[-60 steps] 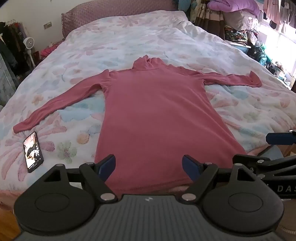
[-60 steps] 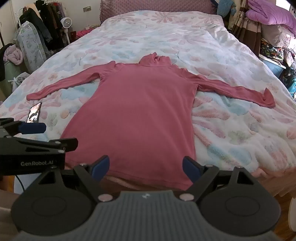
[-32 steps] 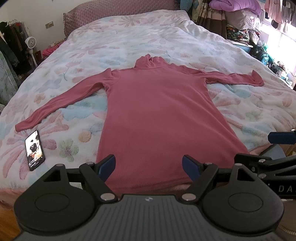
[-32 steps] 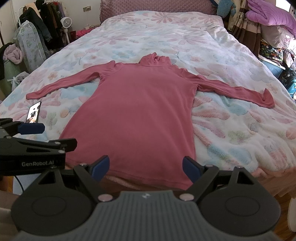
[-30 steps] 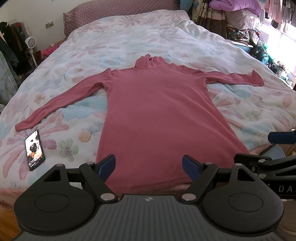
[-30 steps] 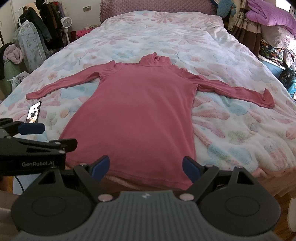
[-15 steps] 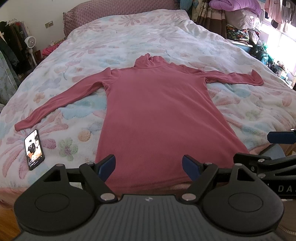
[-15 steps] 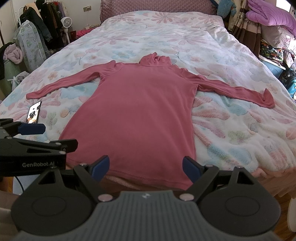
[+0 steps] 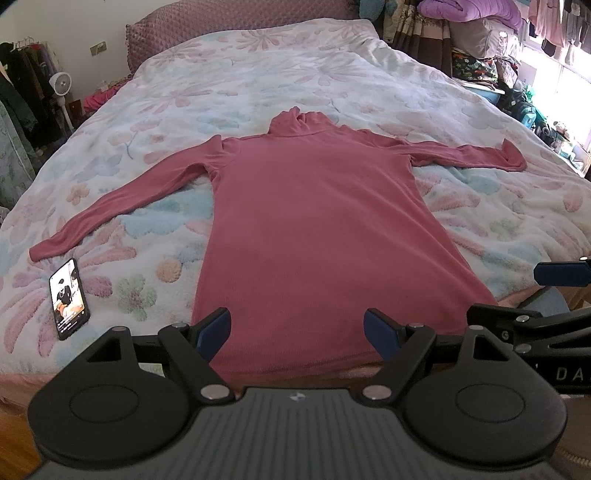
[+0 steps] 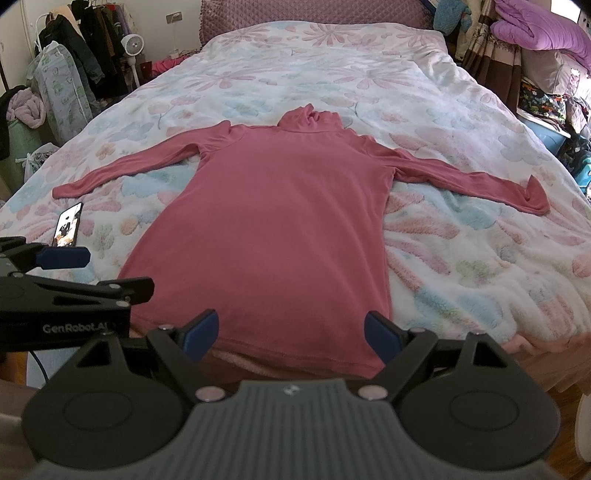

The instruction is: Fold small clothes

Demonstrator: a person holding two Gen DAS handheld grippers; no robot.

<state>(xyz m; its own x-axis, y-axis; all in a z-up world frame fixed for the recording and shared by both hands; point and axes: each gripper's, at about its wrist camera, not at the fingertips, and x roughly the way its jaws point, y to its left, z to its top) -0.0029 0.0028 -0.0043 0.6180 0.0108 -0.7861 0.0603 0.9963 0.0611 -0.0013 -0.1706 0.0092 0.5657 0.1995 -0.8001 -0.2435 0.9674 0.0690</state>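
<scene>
A pink long-sleeved turtleneck top (image 9: 317,221) lies flat on the floral bedspread, collar away from me, both sleeves spread out sideways. It also shows in the right wrist view (image 10: 280,229). My left gripper (image 9: 297,332) is open and empty, hovering just short of the hem at the bed's near edge. My right gripper (image 10: 291,334) is open and empty, also just short of the hem. Each gripper shows at the edge of the other's view, the right one (image 9: 554,295) to the right and the left one (image 10: 66,277) to the left.
A smartphone (image 9: 69,293) with a lit screen lies on the bed near the left cuff; it also shows in the right wrist view (image 10: 68,224). The floral bedspread (image 9: 332,85) stretches far beyond the top. Hanging clothes and a fan (image 10: 133,44) stand left; piled bedding (image 10: 535,29) right.
Both grippers have stayed almost still. The left view has shifted very slightly; the top and phone have not moved.
</scene>
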